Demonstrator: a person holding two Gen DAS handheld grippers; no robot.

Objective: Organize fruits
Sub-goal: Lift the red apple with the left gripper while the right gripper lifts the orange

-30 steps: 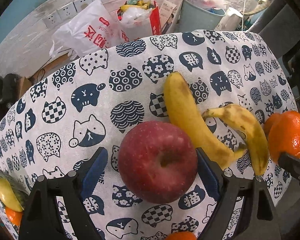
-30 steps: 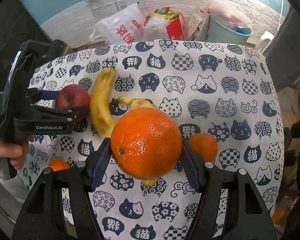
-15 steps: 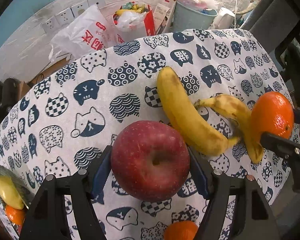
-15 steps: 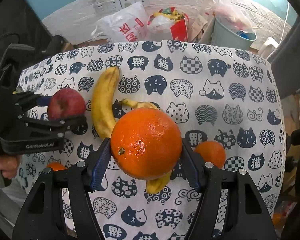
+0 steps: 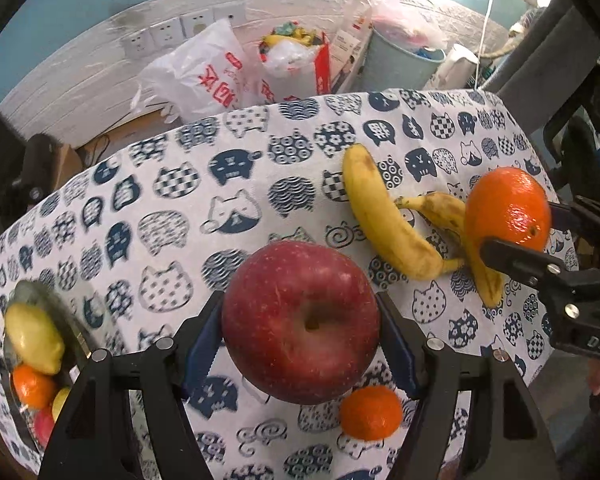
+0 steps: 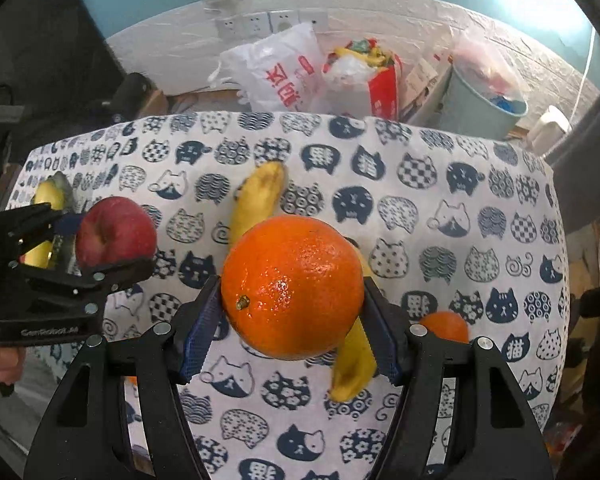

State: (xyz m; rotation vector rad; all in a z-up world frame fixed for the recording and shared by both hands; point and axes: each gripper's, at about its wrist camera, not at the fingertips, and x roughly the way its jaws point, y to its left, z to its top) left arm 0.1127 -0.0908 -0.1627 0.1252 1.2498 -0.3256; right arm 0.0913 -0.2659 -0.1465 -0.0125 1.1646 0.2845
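Observation:
My left gripper (image 5: 300, 332) is shut on a red apple (image 5: 300, 320) and holds it above the cat-print tablecloth (image 5: 172, 200). My right gripper (image 6: 292, 300) is shut on a large orange (image 6: 292, 286), also held above the cloth. Each gripper shows in the other's view: the orange (image 5: 508, 208) at the right, the apple (image 6: 116, 232) at the left. Two bananas (image 5: 384, 216) lie joined on the cloth between them. A small orange (image 5: 370, 412) lies near the front edge. A glass bowl (image 5: 80, 312) with several fruits sits at the far left.
Behind the table stand plastic bags (image 5: 204, 76), a red bag (image 5: 296, 64) and a grey bin (image 5: 400, 64) against a white wall with sockets. A dark chair frame (image 5: 572, 80) rises at the right. The table's edge curves down at left and right.
Both grippers have risen and pulled back with their fruit. The left view has swung left, bringing the bowl further into sight. The bananas and small orange have not moved.

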